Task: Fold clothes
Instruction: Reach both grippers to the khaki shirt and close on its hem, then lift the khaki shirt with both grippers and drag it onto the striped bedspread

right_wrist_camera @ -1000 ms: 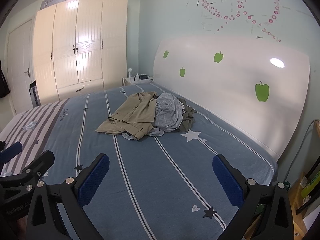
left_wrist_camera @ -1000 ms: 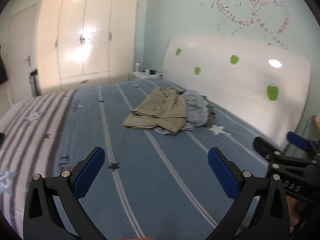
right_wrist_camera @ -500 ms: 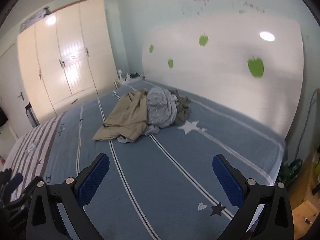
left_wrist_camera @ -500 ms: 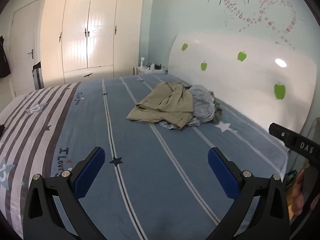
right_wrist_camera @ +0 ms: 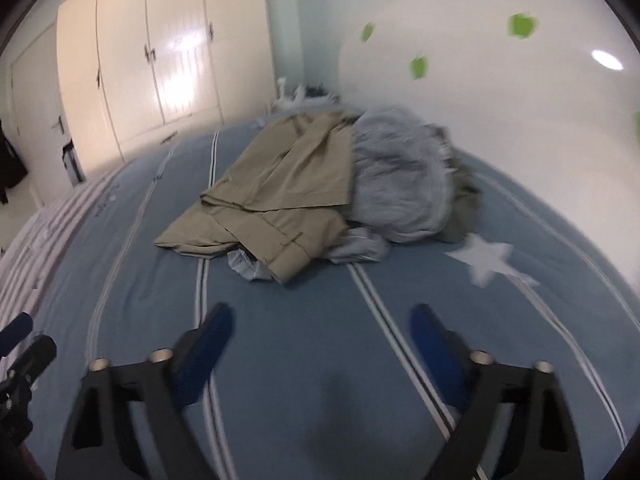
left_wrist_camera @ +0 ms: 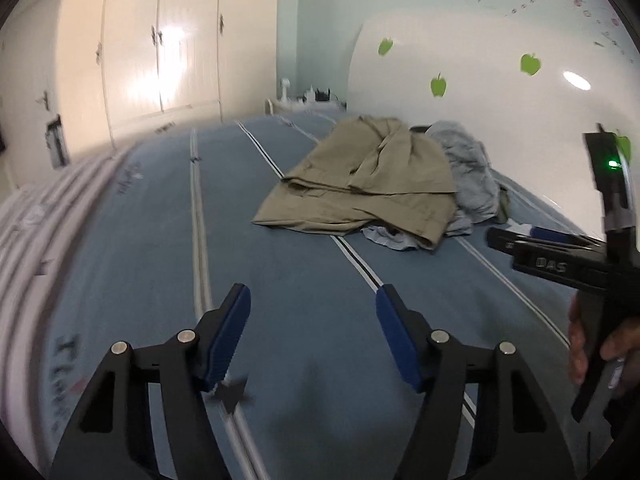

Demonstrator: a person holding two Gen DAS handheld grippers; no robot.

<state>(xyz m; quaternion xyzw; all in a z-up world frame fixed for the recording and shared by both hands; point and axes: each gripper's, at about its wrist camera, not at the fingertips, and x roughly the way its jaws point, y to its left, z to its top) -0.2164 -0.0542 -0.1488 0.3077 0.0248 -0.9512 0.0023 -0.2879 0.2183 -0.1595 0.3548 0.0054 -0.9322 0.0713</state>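
Note:
A heap of clothes lies on the blue striped bedspread (left_wrist_camera: pixel 312 288) near the headboard. A khaki garment (left_wrist_camera: pixel 368 184) (right_wrist_camera: pixel 280 188) is spread on the left of the heap. A crumpled grey-blue garment (left_wrist_camera: pixel 468 168) (right_wrist_camera: pixel 400 184) sits to its right, with a dark olive piece (right_wrist_camera: pixel 464 204) under it. My left gripper (left_wrist_camera: pixel 312 308) hovers over bare bedspread, short of the heap, its jaws closing with nothing between them. My right gripper (right_wrist_camera: pixel 320 320) is likewise short of the heap, jaws closing on nothing. The right tool (left_wrist_camera: pixel 560 256), held by a hand, shows at the right edge of the left wrist view.
A white headboard (left_wrist_camera: pixel 480 80) with green apple stickers stands behind the heap. Cream wardrobe doors (left_wrist_camera: pixel 160 40) fill the far wall, and a small bedside table (left_wrist_camera: pixel 308 96) sits in the corner. A striped white-and-grey part of the bedding (left_wrist_camera: pixel 36 224) lies at the left.
Both grippers have moved forward and down toward the clothes heap, which now looks larger. The jaws of both stand narrower than before.

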